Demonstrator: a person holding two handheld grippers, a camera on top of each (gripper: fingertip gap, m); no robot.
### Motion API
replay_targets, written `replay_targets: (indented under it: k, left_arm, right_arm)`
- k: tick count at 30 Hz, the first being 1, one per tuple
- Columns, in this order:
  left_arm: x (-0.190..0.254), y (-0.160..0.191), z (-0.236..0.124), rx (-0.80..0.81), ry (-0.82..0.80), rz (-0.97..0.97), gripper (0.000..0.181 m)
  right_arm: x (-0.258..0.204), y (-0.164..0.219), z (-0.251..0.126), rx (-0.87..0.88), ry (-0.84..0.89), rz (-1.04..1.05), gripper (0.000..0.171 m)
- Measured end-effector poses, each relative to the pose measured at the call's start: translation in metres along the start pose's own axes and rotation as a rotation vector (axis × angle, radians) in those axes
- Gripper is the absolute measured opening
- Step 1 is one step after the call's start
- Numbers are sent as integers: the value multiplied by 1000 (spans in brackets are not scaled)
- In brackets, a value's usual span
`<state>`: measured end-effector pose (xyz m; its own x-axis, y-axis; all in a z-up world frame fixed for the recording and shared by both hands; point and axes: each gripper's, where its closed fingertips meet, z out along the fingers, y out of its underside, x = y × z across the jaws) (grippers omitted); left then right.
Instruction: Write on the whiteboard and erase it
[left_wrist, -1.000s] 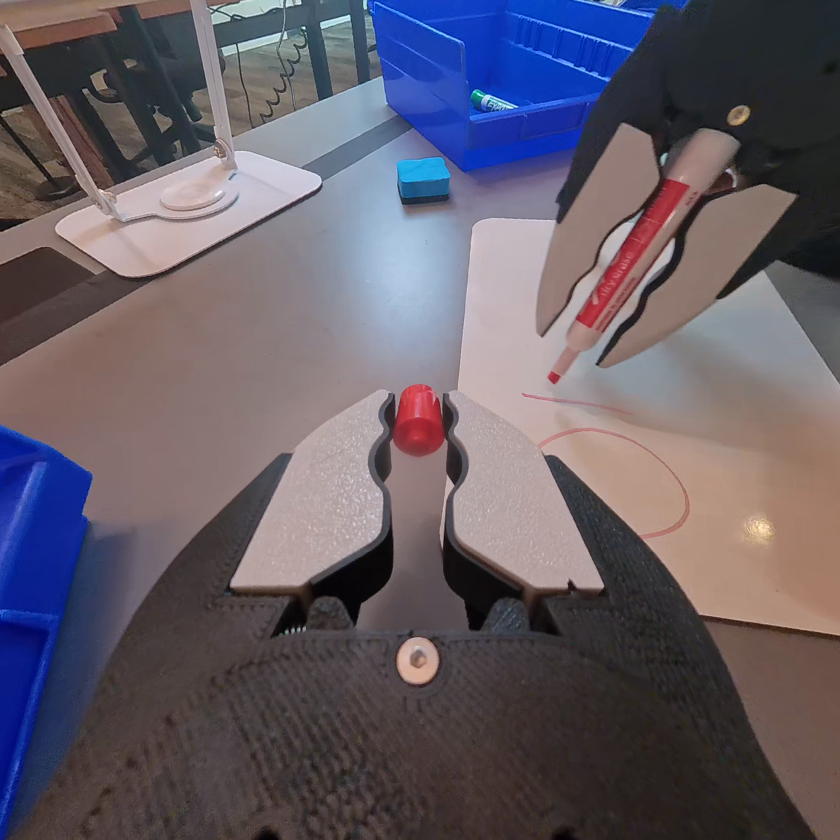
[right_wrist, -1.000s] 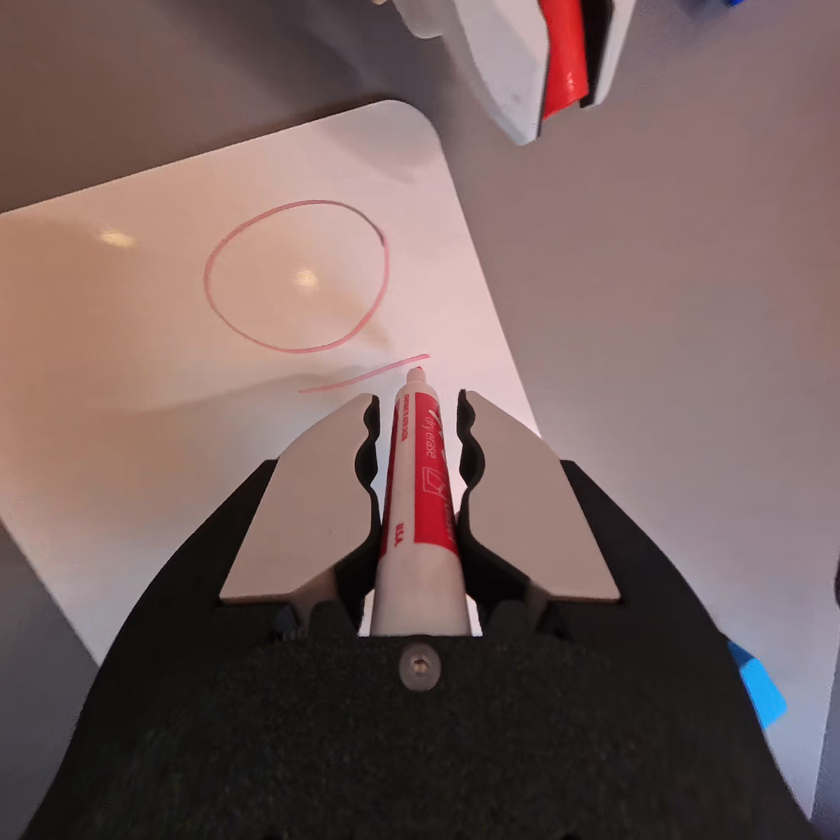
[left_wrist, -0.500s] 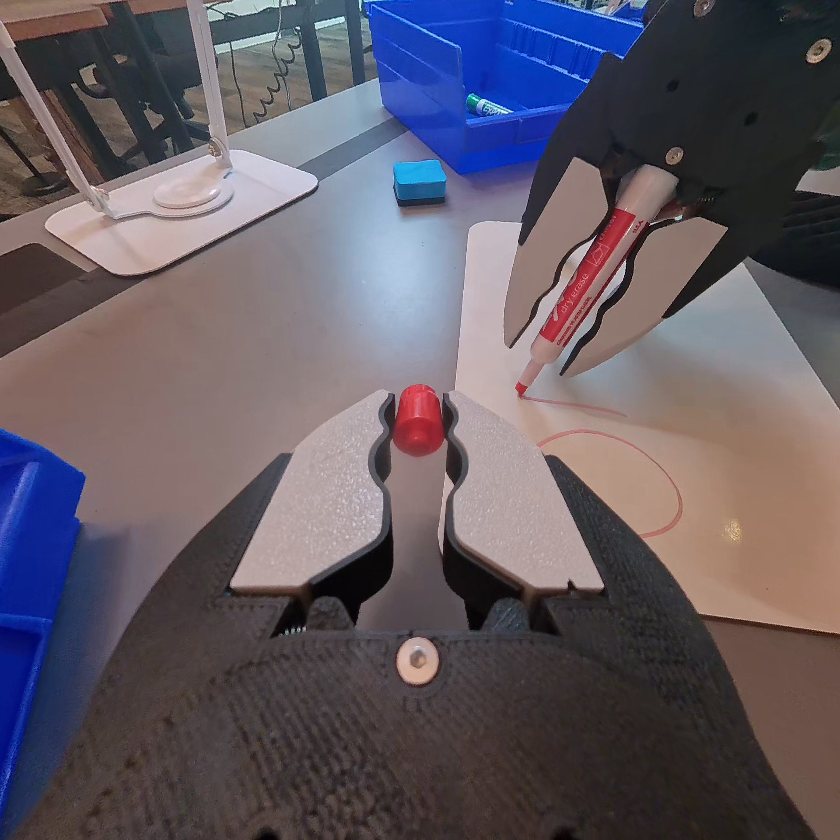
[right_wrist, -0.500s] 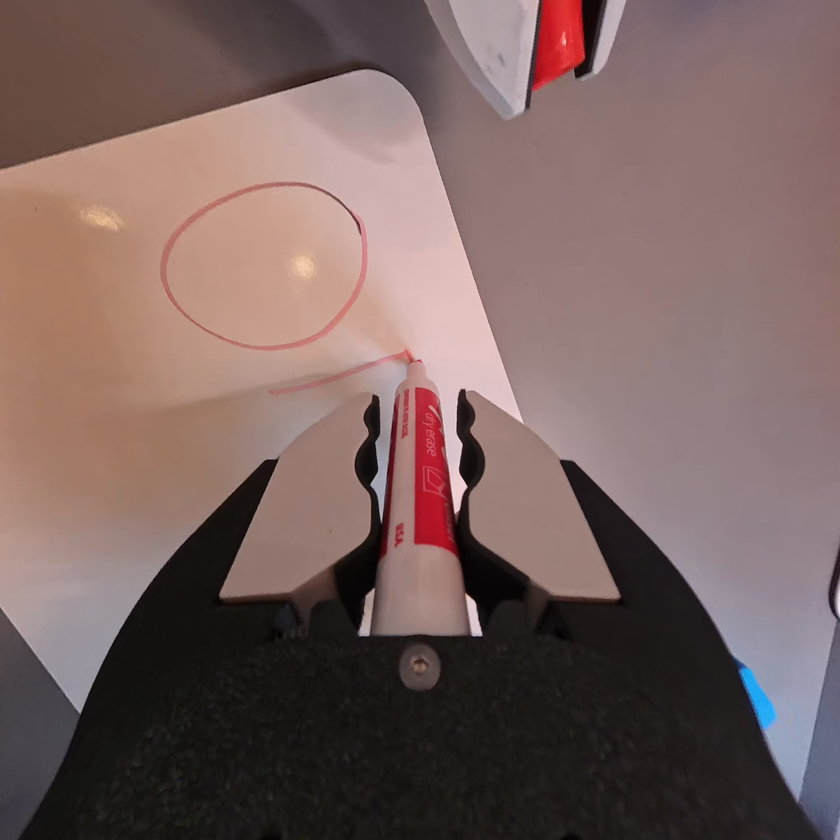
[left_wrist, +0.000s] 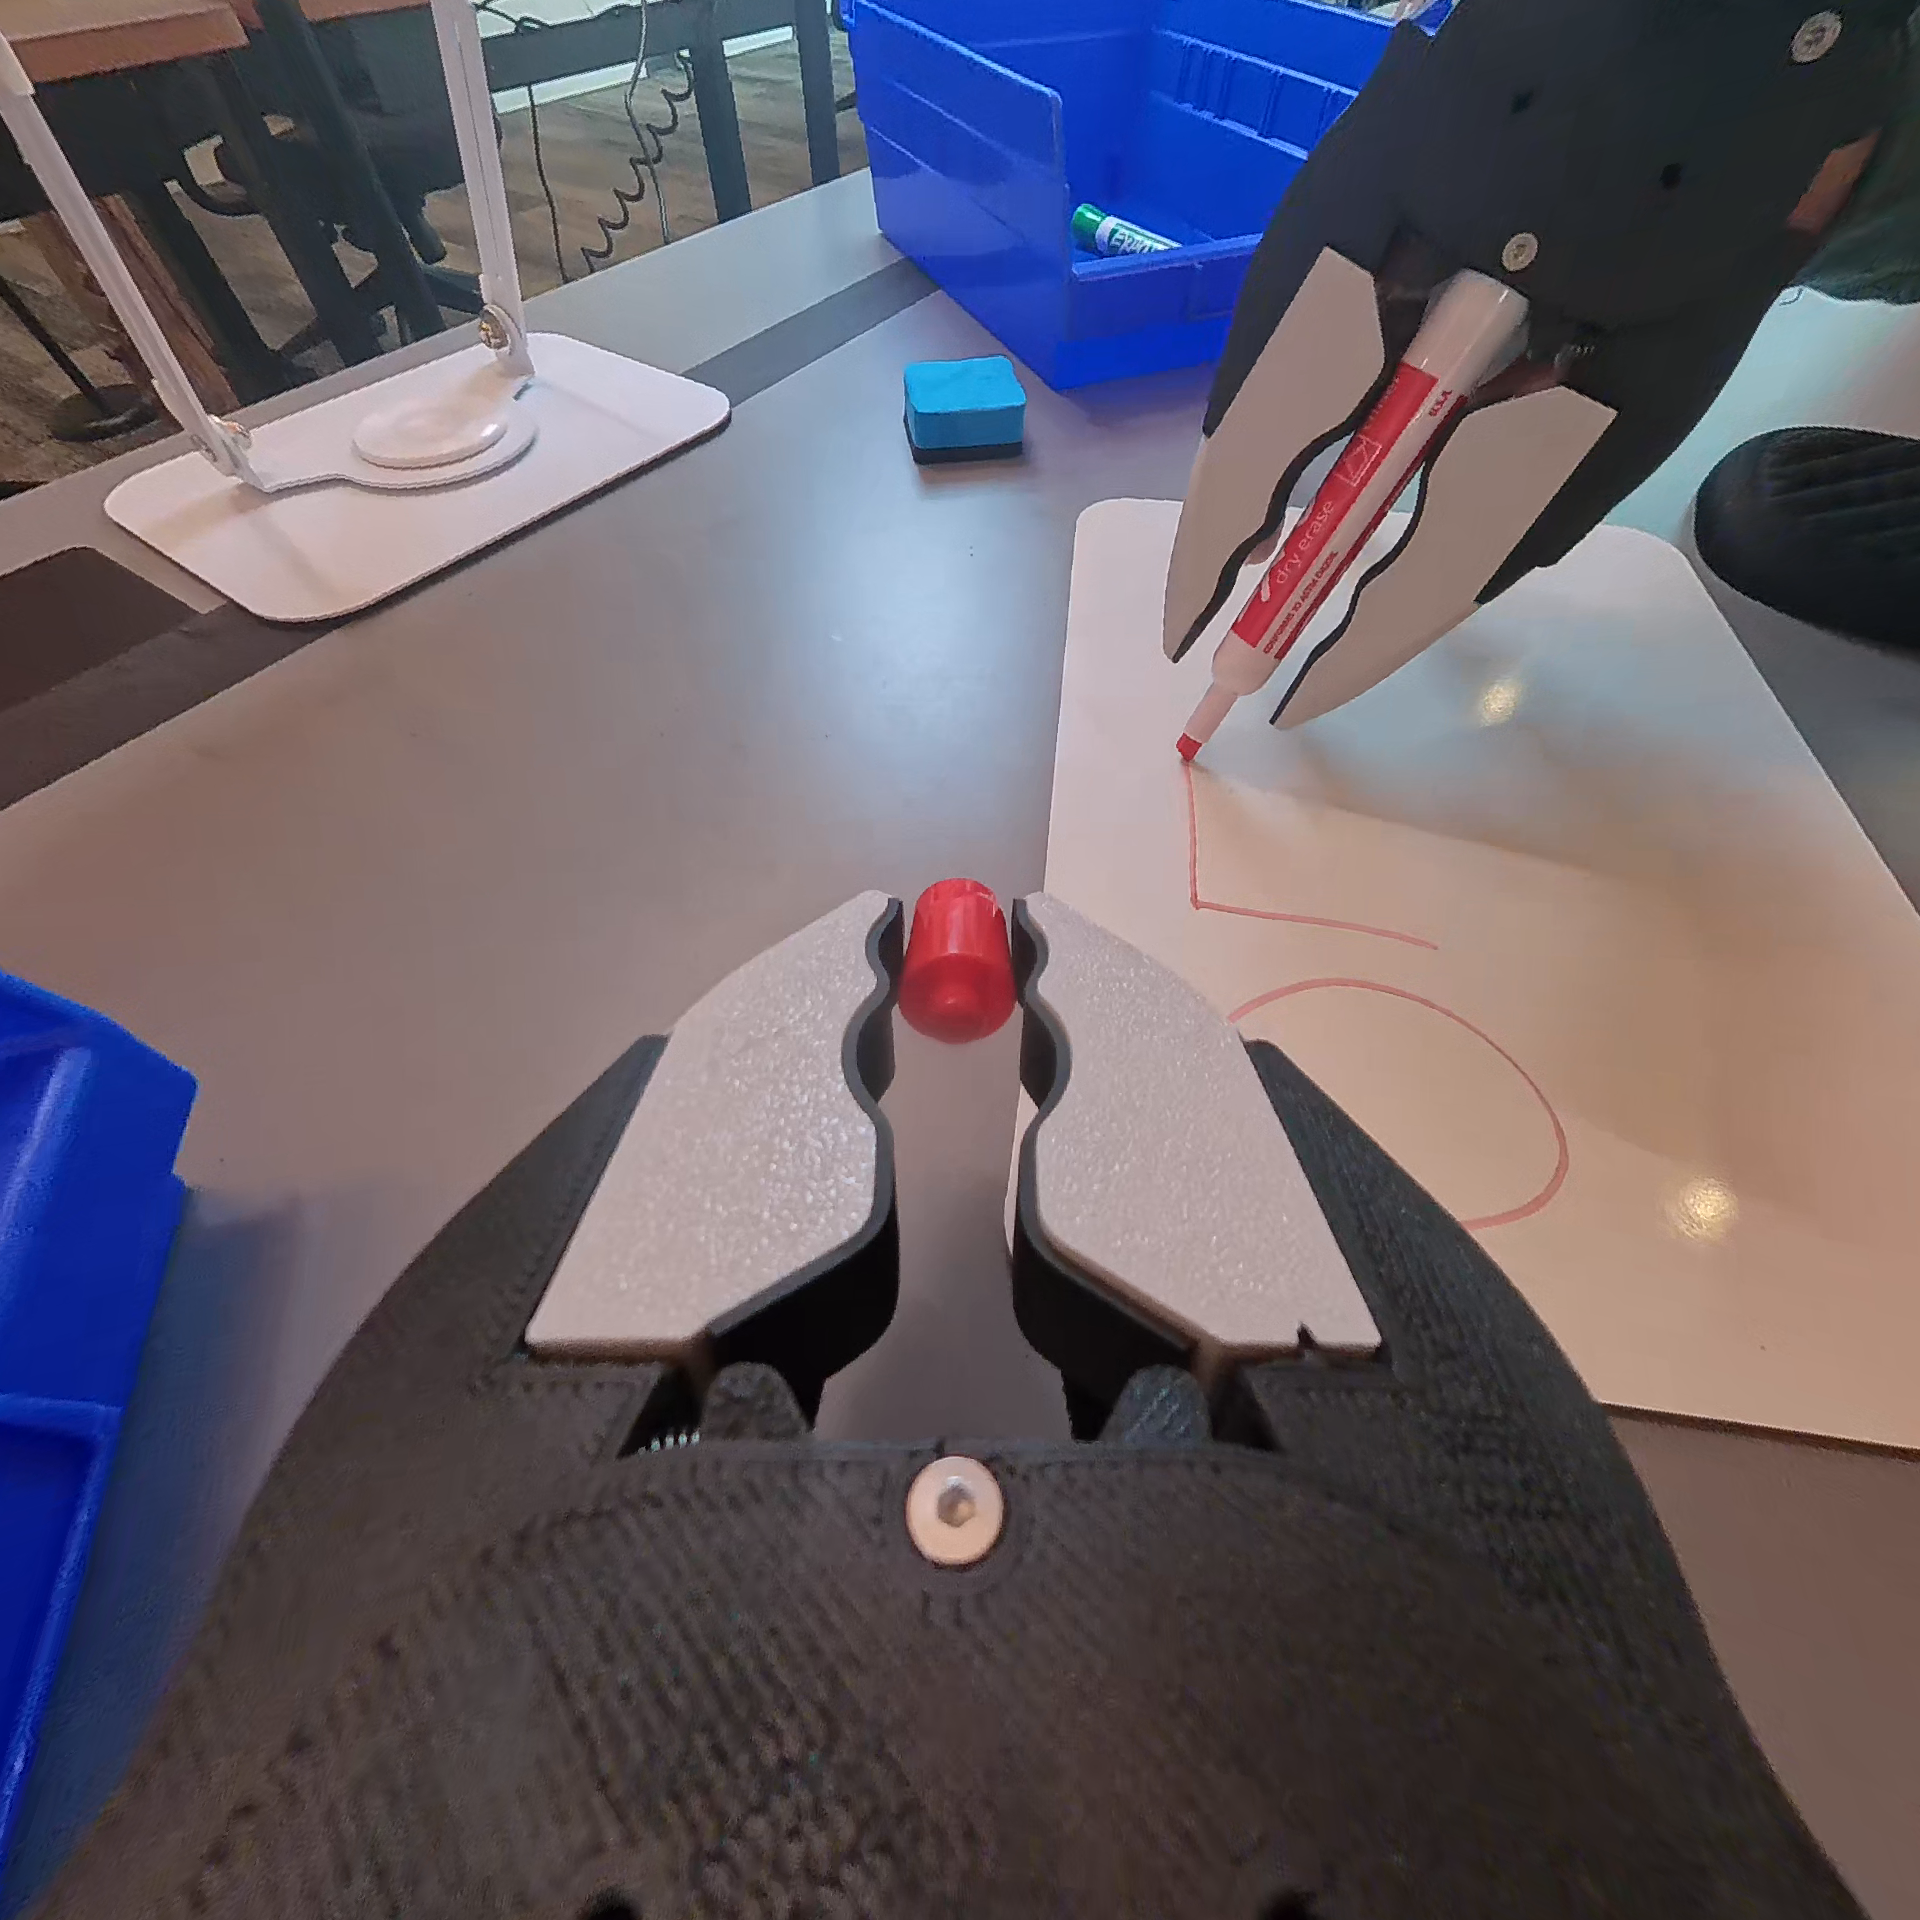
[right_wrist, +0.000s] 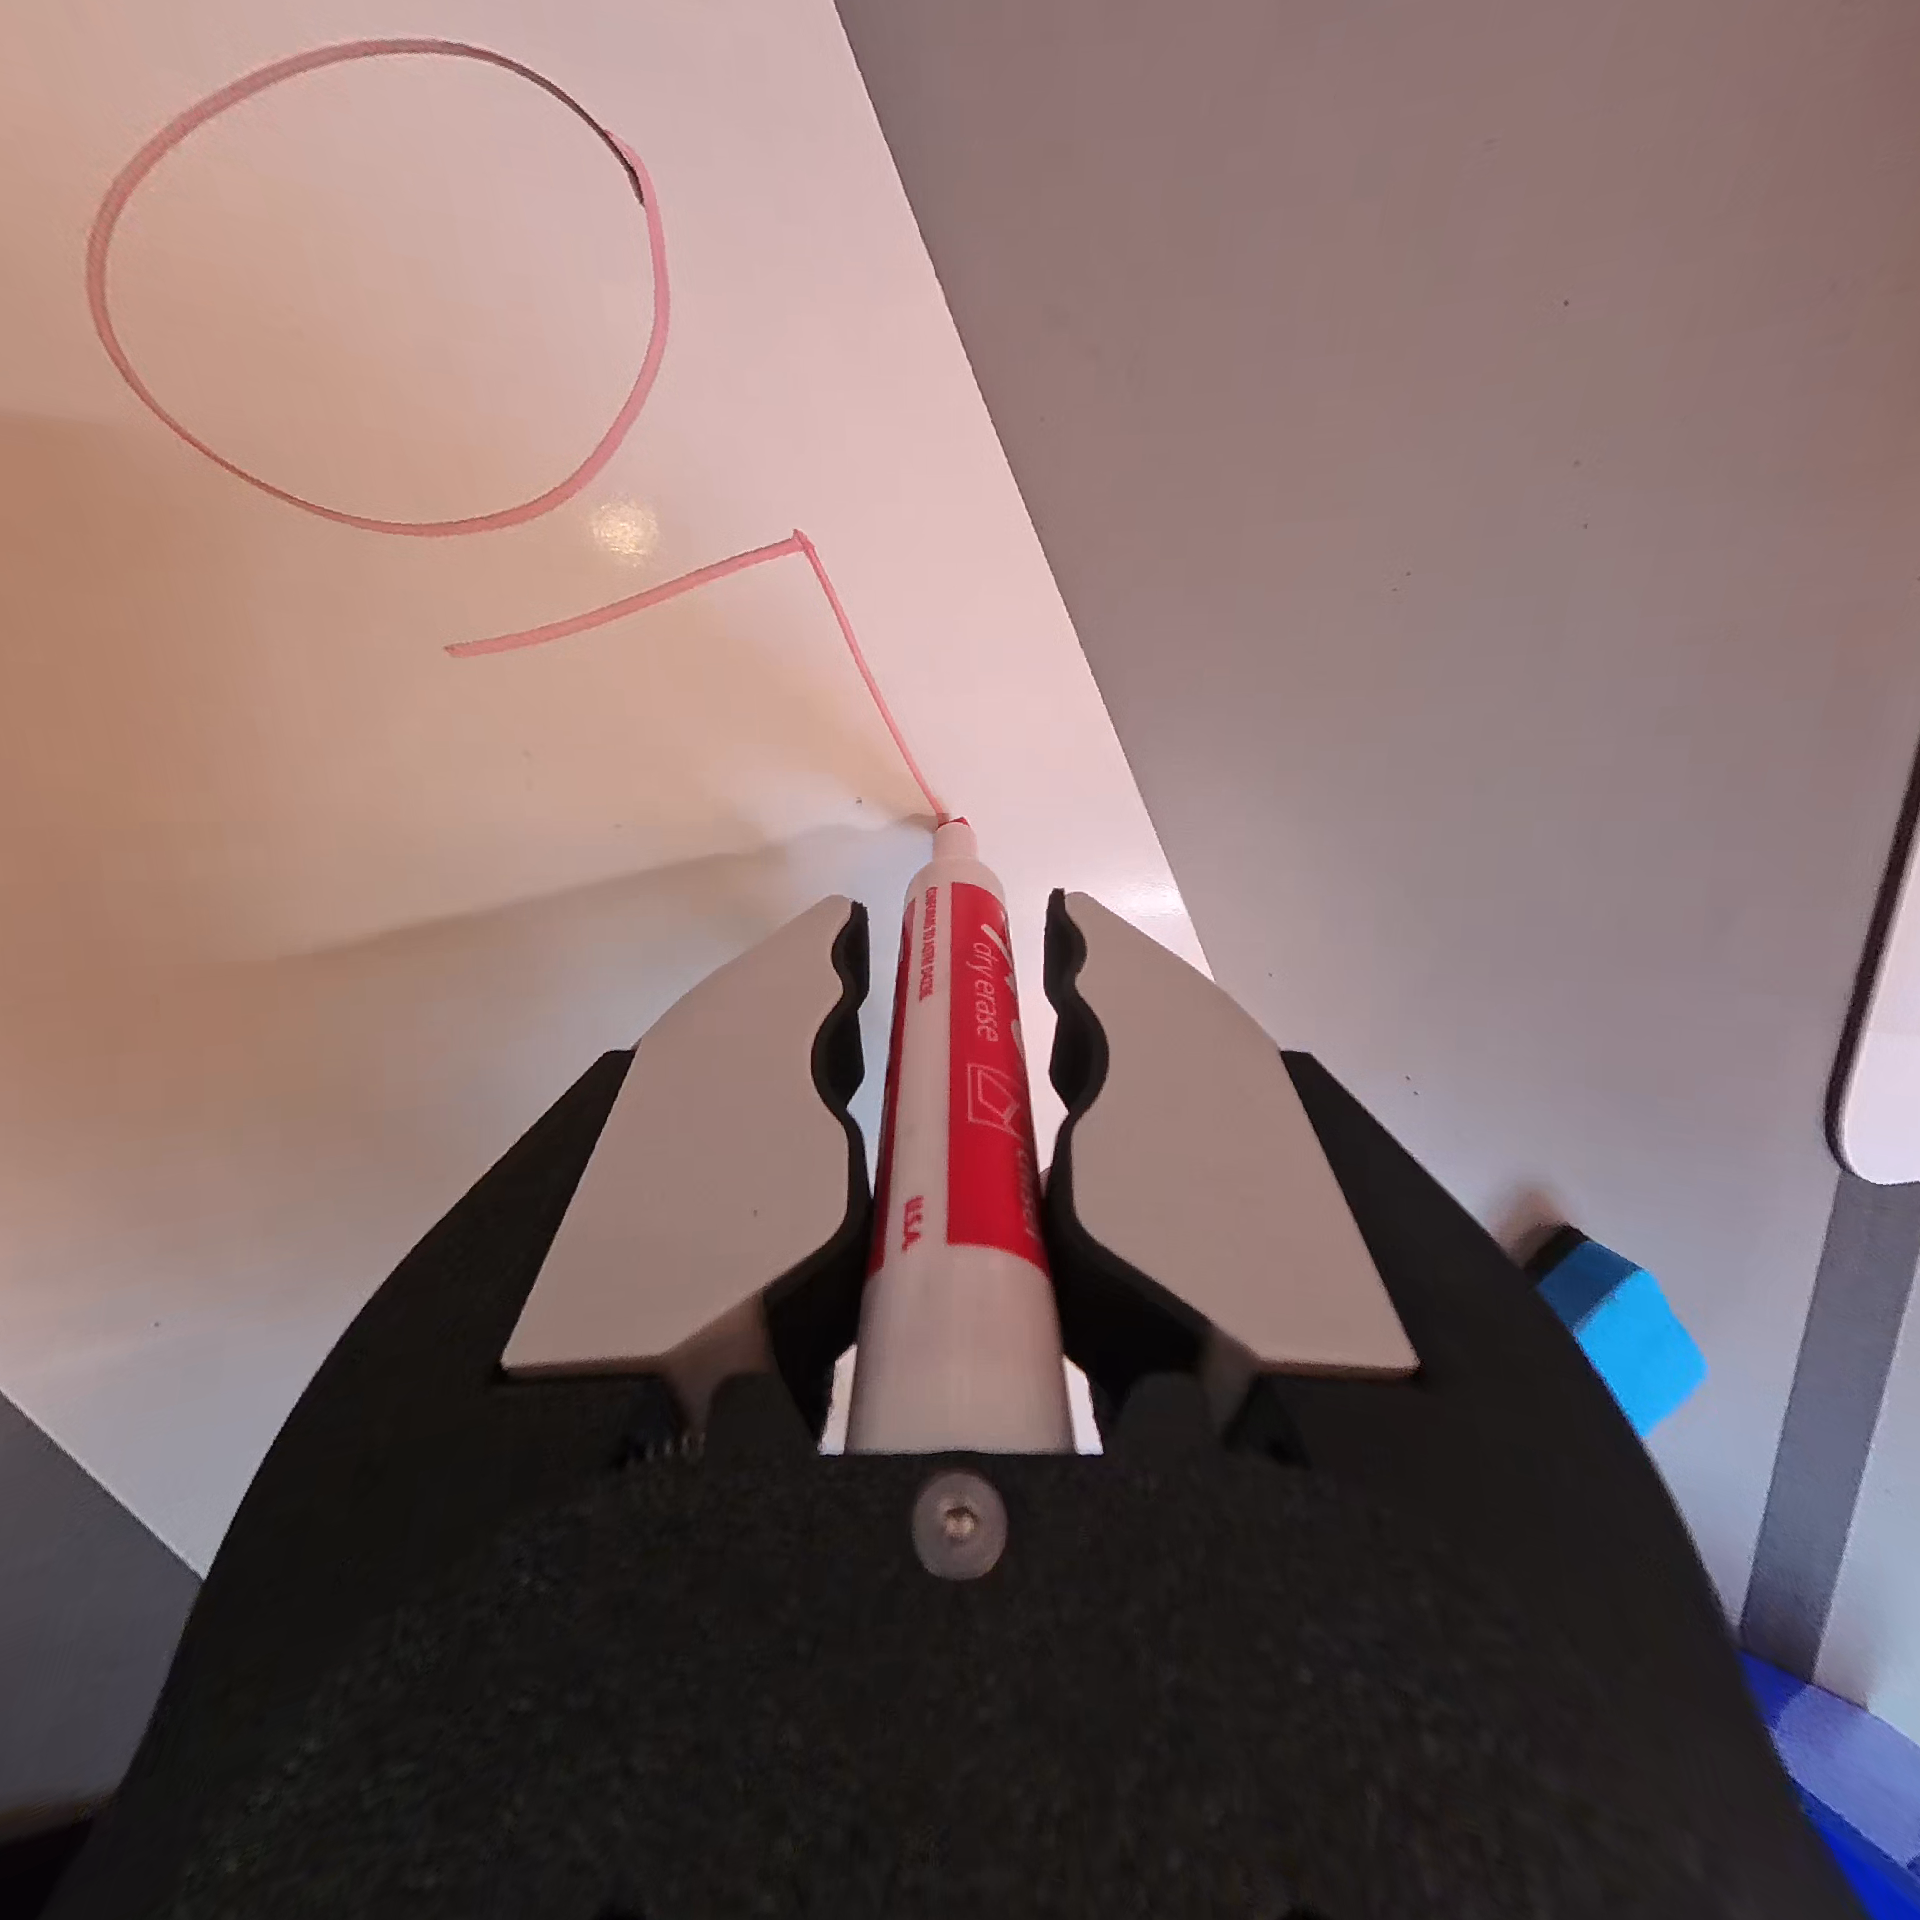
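Right gripper (right_wrist: 956, 914) was clamped on the red-and-white dry-erase marker (right_wrist: 961, 1122), barrel running straight down the jaw centreline, nib out front and touching the flat white whiteboard (right_wrist: 343, 852). From the left wrist view the marker leaned steeply, nib end lowest and angled toward the board's left edge.

Marks on the board: a closed red circle (right_wrist: 379, 291) and, beside it, an angled red line (right_wrist: 727, 603) of two strokes meeting at a corner. Nib sat at the free end of the second stroke, close to the board's edge next to bare grey tabletop (left_wrist: 644, 707).

Key relation: that stroke lay directly ahead of the nib, roughly along the marker's own axis, so the nib seemed to be drawing back toward the gripper. My read is that any further stroke had to turn inward over the board; little room was left toward the edge.

Left gripper (left_wrist: 954, 971) was closed on the small red plastic marker cap (left_wrist: 954, 971), held off the board just over its near-left edge, well apart from the nib.

Blue foam eraser block (left_wrist: 964, 405) sat on the table past the board's far corner, near the blue plastic bin (left_wrist: 1039, 208). It looked nearer the right gripper, but both tools were full, so erasing likely needed the marker capped or set down first. Writing step looked underway, erasing not yet started.
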<state>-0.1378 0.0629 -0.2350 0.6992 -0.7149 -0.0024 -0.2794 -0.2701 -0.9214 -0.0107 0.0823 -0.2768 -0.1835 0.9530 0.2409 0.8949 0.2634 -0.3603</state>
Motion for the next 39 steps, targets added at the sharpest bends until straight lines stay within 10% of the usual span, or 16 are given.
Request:
replay_targets:
  k: [15,27,39]
  left_arm:
    - [-4,5,2,-9,1,-41,20]
    - [-9,6,-1,-6,-12,-55,20]
    - [-6,9,2,-19,-1,-51,20]
  right_arm:
    - [-56,21,-24,-34,-95,-12,33]
    - [-78,-37,-6,91,-173,-106,34]
    - [-23,30,-29,83,-53,110,34]
